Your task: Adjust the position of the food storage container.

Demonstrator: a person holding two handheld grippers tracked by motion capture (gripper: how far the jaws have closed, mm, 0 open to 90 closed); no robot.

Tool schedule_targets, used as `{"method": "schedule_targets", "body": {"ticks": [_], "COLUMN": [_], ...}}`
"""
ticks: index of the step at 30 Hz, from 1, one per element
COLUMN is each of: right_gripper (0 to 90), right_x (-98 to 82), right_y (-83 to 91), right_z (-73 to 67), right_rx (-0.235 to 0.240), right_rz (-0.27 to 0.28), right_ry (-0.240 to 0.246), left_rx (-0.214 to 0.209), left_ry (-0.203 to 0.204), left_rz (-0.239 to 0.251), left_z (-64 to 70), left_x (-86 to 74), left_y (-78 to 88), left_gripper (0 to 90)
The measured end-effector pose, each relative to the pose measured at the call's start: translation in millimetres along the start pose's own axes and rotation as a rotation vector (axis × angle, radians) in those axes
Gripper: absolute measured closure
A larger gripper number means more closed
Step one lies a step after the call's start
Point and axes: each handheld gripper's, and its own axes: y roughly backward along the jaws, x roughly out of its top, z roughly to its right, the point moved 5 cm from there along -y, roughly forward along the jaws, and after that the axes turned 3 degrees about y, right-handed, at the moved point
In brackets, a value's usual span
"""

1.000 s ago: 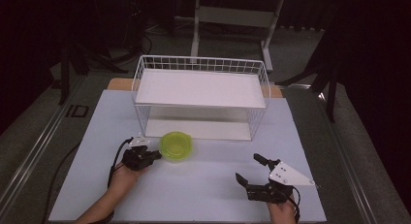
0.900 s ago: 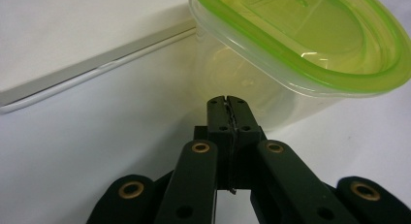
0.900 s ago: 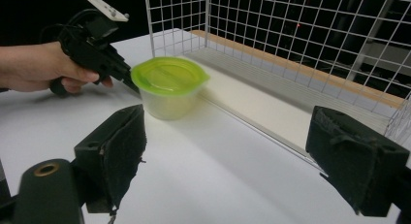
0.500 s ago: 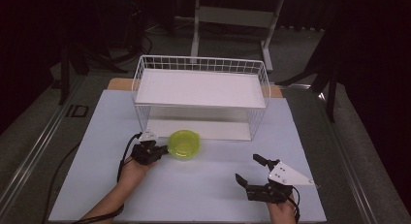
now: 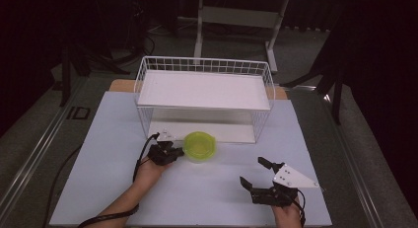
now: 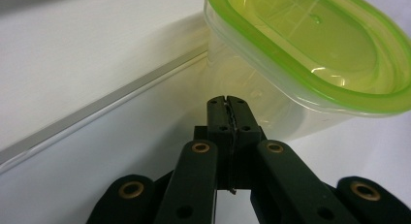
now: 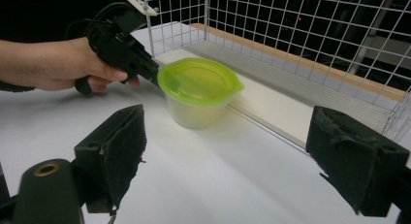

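A clear round container with a lime-green lid (image 5: 199,146) stands on the white table just in front of the wire rack (image 5: 204,65). My left gripper (image 5: 178,151) is shut with nothing between its jaws. Its closed tips (image 6: 227,102) rest against the container's (image 6: 310,54) left side, below the lid rim. In the right gripper view, the left gripper (image 7: 154,71) meets the container (image 7: 198,90) from the left. My right gripper (image 5: 252,171) stands open near the table's front right, its jaws wide apart (image 7: 237,156) and aimed at the container.
The white wire rack has a white shelf on top (image 5: 204,90) and a white base board (image 7: 286,105) whose raised edge runs right behind the container. The white mat (image 5: 113,154) lies under it all. A cable (image 5: 140,161) trails from the left gripper.
The left hand has moved to the right and a little toward the rack, and the green-lidded container has slid along in front of its shut tips. The right gripper has stayed put.
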Motion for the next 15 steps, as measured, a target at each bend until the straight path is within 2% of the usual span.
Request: {"method": "schedule_targets", "body": {"ticks": [4,7,10,15], "right_gripper": [14.3,14.3,14.2,14.2], "right_x": [-0.4,-1.8,-2.5,-2.1], "right_y": [0.5,-1.0,-2.3,-0.7], "right_z": [0.3,-0.7,-1.7,-0.9], "right_rx": [-0.001,-0.008,-0.001,-0.003], "right_rz": [0.001,-0.015,-0.017,-0.012], "right_ry": [-0.001,0.031,0.027,0.026], "left_rx": [-0.009,-0.023,-0.031,-0.031], "left_ry": [-0.014,-0.024,-0.030,-0.060], "left_rz": [0.002,-0.005,-0.002,0.002], "left_z": [7.7,13.7,16.6,18.6], "left_x": [4.1,6.5,8.5,7.0], "left_y": [-7.8,-15.3,-19.8,-17.9], "left_gripper": [90.0,90.0,90.0,90.0]}}
